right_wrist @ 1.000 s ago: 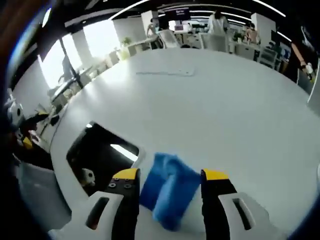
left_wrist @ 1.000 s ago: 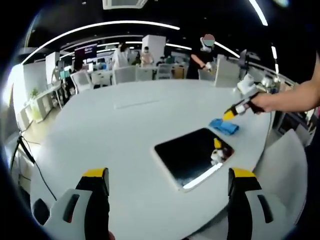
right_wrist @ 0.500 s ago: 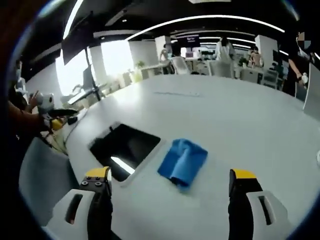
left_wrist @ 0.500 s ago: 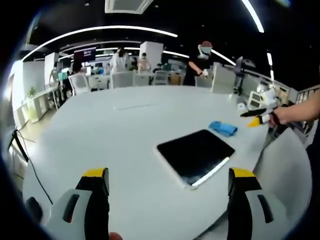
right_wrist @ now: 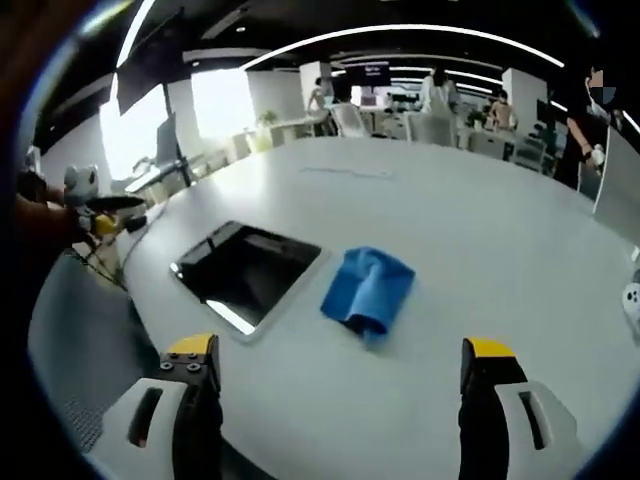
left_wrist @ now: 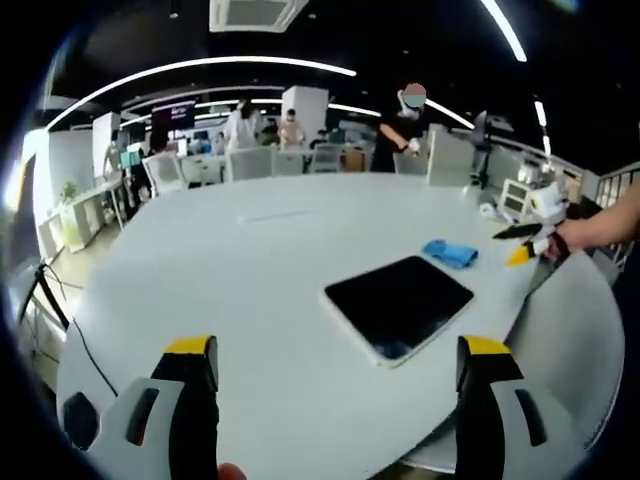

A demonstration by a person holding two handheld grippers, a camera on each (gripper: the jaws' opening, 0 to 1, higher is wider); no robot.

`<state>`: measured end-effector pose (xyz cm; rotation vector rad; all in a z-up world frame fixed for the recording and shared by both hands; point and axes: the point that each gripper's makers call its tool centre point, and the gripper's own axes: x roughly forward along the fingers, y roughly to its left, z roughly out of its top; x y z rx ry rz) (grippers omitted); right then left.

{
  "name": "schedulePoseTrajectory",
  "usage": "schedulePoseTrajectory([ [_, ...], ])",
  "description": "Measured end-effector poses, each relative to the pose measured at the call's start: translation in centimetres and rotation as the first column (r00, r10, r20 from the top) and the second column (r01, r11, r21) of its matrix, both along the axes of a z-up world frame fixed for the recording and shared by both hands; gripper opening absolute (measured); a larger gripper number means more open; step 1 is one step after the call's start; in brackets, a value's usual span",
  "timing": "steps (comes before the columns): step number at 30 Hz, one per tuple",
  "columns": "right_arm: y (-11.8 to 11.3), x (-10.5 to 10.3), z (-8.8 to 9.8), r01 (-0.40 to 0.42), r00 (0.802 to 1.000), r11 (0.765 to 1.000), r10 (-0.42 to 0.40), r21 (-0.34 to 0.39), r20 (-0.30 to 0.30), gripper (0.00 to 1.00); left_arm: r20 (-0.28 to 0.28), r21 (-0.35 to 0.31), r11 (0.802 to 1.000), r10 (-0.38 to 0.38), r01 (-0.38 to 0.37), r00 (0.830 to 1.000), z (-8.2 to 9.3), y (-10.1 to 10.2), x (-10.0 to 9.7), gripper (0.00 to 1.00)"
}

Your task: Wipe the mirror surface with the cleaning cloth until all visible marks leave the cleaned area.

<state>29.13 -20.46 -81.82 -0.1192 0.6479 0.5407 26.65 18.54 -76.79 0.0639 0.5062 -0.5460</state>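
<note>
Just crumpled blue cloth point(right_wrist: 367, 289) beside mirror point(right_wrist: 245, 271)

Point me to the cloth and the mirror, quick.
blue cloth point(right_wrist: 367, 287), right gripper view, middle of the crumpled fabric.
mirror point(right_wrist: 245, 270), right gripper view, centre of the dark glass.
</note>
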Motion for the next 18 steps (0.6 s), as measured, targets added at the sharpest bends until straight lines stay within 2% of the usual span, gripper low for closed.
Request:
schedulePoseTrajectory([
  [1,0.3,0.0,-0.1,-0.01,1.0,1.0,0.01,-0.006,-0.006,1.0,0.001,0.002,1.0,0.006,-0.006,1.0,0.1,0.1,-0.1,1.0],
  [2,0.6,0.0,-0.1,-0.029,1.0,0.999,0.029,-0.013,0.005,1.0,0.032,-0.007,1.0,0.021,-0.02,0.999,0.8,0.2,0.1,1.0],
  [3,0.9,0.2,0.2,-0.052,0.998,0.999,0.052,-0.01,0.031,1.0,0.038,-0.013,0.999,0.031,-0.03,0.999,0.9,0.4,0.1,1.0],
  [6,1.1,-0.4,0.1,-0.059,0.998,0.998,0.059,-0.019,0.009,1.0,0.021,-0.006,0.999,0.034,-0.034,0.999,0.5,1.2,-0.1,1.0],
  [8,0.9,-0.2,0.5,-0.065,0.997,0.998,0.066,-0.024,0.051,1.0,0.022,-0.013,1.0,0.029,-0.029,0.999,0.3,1.3,0.1,1.0],
  [9,0.7,-0.1,0.3,-0.054,0.998,0.998,0.056,-0.027,0.039,1.0,0.01,-0.006,1.0,0.021,-0.021,1.0,-0.2,1.3,0.2,1.0],
  [10,0.1,-0.1,0.0,-0.016,1.0,1.0,0.016,-0.018,0.002,1.0,0.002,-0.004,1.0,0.022,-0.022,1.0,-0.4,1.3,0.2,1.0],
  [13,-0.1,0.1,0.3,-0.007,1.0,1.0,0.007,-0.023,0.027,1.0,0.011,-0.019,1.0,0.002,-0.002,1.0,0.3,0.3,0.1,1.0],
  [18,-0.6,0.1,0.8,0.024,0.999,1.0,-0.024,0.004,0.04,1.0,0.021,-0.019,1.0,-0.015,0.016,1.0,-0.2,-0.3,0.7,1.0],
])
